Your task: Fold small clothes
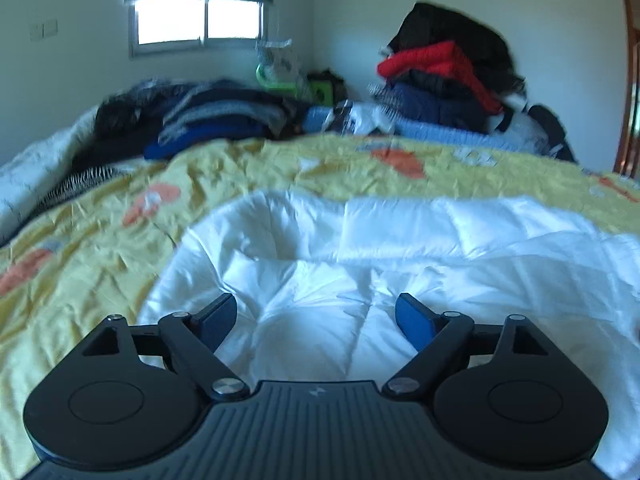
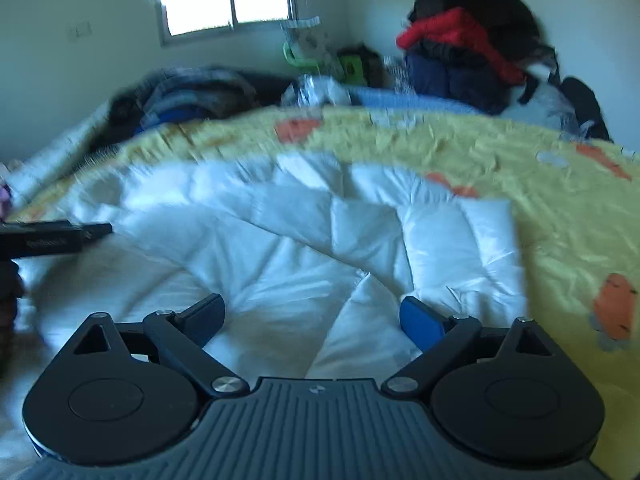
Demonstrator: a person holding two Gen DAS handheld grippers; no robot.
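Note:
A white quilted puffer garment (image 1: pixel 360 264) lies spread on a yellow bedspread (image 1: pixel 100 248) with orange prints. In the left wrist view my left gripper (image 1: pixel 316 316) hangs just over the garment's near part, jaws wide apart, nothing between the blue pads. In the right wrist view the same white garment (image 2: pixel 280 248) fills the middle, with a folded-over sleeve at the right. My right gripper (image 2: pixel 312 316) stands open above it, its pads clear of the cloth. The other gripper's dark body (image 2: pixel 48 238) pokes in from the left edge.
Beyond the bedspread (image 2: pixel 560 216) lie piles of clothes: dark and blue garments (image 1: pixel 208 120) at the back left, a tall stack with a red jacket (image 1: pixel 436 64) at the back right. A window (image 1: pixel 196 24) is in the far wall.

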